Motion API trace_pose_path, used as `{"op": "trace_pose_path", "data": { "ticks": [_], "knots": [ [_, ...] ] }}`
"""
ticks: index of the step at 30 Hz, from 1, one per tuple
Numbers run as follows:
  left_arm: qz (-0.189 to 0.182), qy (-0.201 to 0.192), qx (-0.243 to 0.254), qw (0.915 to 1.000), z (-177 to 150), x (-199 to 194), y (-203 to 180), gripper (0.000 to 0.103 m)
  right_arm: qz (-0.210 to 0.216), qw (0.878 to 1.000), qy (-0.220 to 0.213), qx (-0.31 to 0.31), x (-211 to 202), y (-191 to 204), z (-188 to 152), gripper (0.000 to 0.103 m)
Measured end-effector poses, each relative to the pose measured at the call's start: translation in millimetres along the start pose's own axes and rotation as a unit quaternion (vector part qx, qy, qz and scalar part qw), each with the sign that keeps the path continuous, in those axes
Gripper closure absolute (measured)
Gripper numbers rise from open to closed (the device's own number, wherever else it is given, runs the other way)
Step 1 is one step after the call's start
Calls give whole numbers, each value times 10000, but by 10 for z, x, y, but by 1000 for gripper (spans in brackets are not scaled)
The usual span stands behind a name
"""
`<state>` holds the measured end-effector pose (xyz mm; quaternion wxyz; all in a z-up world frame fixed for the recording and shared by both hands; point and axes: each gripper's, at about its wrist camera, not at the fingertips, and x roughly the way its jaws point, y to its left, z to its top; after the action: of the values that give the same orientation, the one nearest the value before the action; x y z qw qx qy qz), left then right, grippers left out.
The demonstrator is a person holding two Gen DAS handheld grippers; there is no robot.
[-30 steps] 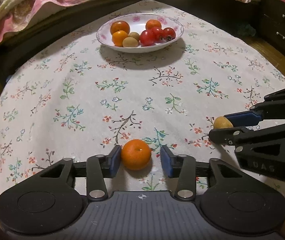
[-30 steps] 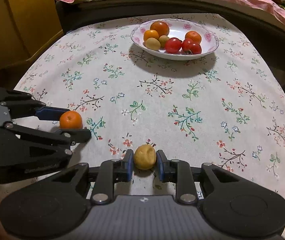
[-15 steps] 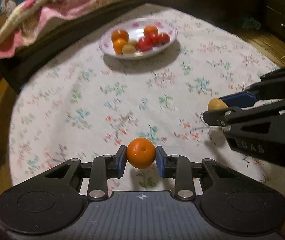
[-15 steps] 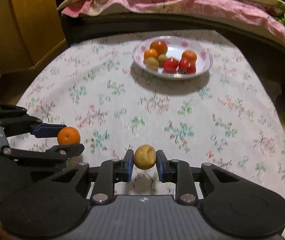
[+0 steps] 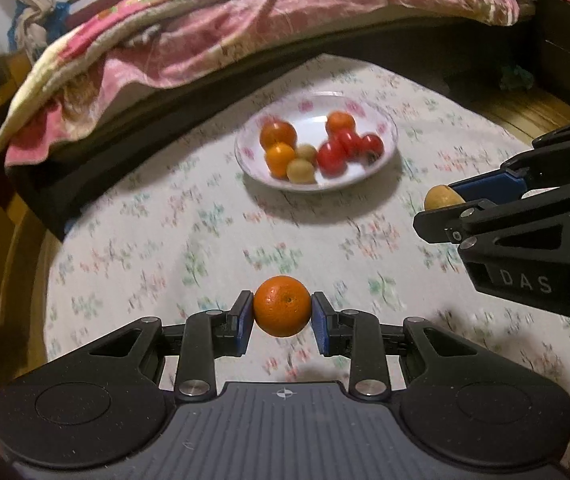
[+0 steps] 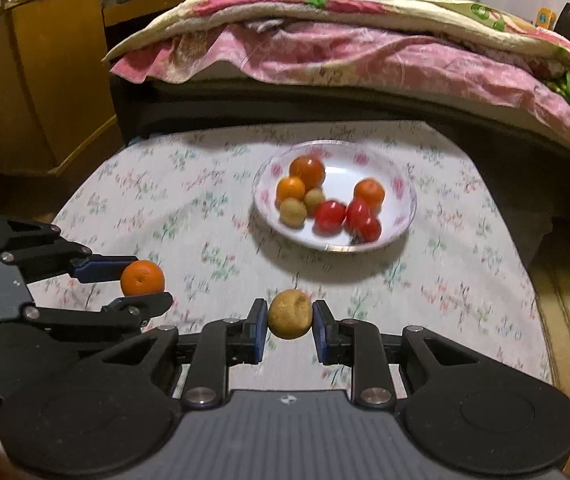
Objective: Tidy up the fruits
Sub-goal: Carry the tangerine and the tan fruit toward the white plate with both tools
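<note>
- Two hand-held black tongs with blue pads are in view, each carrying one fruit clear of the round table covered by a white floral cloth (image 5: 133,240).
- Left gripper (image 5: 282,316): its pads are clamped on a round orange mandarin (image 5: 282,306), one pad against each side, so the fruit sits between the fingertips.
- Right gripper (image 6: 290,320): its pads are clamped on a small yellow-brown, rough-skinned round fruit (image 6: 290,313), likewise pressed from both sides.
- Ahead of both tongs, well apart from their tips, stands a shallow white ceramic bowl with pink flower prints (image 6: 399,184); it holds orange fruits, yellow-brown fruits and red tomatoes (image 6: 330,217), blurred in both views.
- In the left wrist view, the right tongs lie to the right of the left ones, tips near level.
- Beyond the bowl lies a bed with a pink floral quilt (image 6: 365,52).
- Left of the right tongs, farther back, stands a wooden cabinet (image 6: 45,92).
</note>
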<state>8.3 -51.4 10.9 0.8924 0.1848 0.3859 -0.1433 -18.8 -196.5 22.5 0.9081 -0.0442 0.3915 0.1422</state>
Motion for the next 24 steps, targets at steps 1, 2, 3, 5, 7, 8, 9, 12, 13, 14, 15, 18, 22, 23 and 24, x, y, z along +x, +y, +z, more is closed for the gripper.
{"op": "trace_pose_path", "data": {
  "ticks": [1,2,3,5,7,8,9,12,13,14,15,18,22,23,24],
  "knots": [
    [17,-31,20,10000,47,15,9,64,-3,10000,-19,42,21,-29,26,75],
    [24,-54,32,10000,79,29,15,64,-8,10000,-33,94,41,-57,54,75],
    [34,-79,36,10000,113,45,21,64,-22,9999,-47,152,68,-90,81,75],
    [60,-120,41,9999,178,85,29,64,-44,9998,-57,204,111,-130,126,75],
    [72,-153,36,9999,231,123,34,64,-82,9997,-85,208,152,-160,171,75],
    [75,-163,32,9998,251,134,39,64,-91,9997,-94,218,169,-171,186,75],
    [84,-174,30,9998,271,144,43,64,-81,9996,-96,235,185,-185,201,75],
    [130,-202,47,9997,319,177,46,64,-75,9997,-108,210,222,-190,233,75],
    [136,-205,53,9997,334,193,51,64,-78,9997,-111,179,235,-184,244,75],
    [151,-207,58,9997,349,209,54,64,-82,9998,-112,159,246,-179,253,75],
    [169,-212,65,9996,364,219,53,64,-83,9998,-112,145,260,-176,263,75],
    [193,-253,77,9995,415,248,60,64,-63,9998,-120,124,288,-170,290,75],
    [253,-302,133,9991,479,281,51,64,-48,9998,-146,114,313,-174,322,75],
    [251,-302,135,9991,493,290,49,64,-48,9998,-158,118,317,-178,331,75],
    [237,-301,130,9992,505,300,48,64,-48,9998,-167,124,323,-181,341,75]
  ]
}}
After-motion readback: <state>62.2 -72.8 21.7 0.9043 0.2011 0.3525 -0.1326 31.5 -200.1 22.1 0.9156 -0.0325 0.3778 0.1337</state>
